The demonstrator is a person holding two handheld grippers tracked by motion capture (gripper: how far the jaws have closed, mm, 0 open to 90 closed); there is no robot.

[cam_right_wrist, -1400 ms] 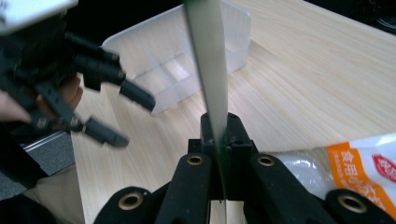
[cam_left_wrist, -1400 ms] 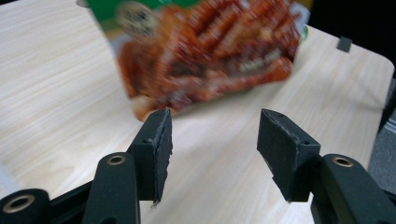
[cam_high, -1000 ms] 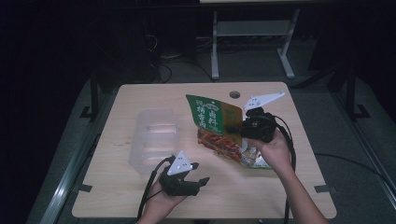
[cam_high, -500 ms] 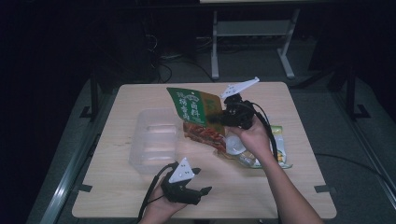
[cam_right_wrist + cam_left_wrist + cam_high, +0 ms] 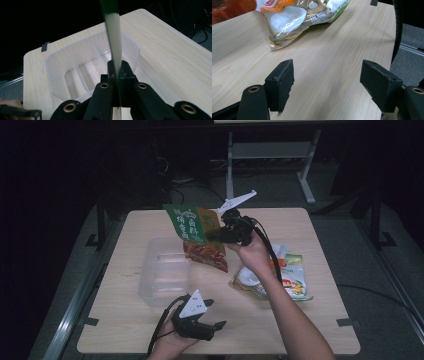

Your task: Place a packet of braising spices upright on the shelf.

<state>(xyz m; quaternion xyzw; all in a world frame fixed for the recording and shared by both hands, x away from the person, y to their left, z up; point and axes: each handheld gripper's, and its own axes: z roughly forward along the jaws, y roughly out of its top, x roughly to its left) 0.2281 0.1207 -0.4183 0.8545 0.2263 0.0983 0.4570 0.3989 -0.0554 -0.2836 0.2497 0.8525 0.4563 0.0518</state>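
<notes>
- Right gripper [image 5: 212, 234] is clamped on the edge of the green and red snack bag [image 5: 197, 237]; in the right gripper view the bag's thin edge [image 5: 113, 37] stands pinched between the two jaws.
- Since one second ago this hand has carried the bag to the left; it was over the table's right half, now it hangs in the air just right of the clear plastic container [image 5: 165, 275], near its far right corner.
- Left gripper [image 5: 212, 315] rests near the front edge of the table [image 5: 310, 320]. Its jaws have just been opening and now stand wide apart, with nothing between them.
- Second packet [image 5: 272, 275], with white round pieces inside, lies flat at the right, apart from both grippers.
- My judgement: the bag is on its way into the container, and the free left gripper may help or take the second packet.
</notes>
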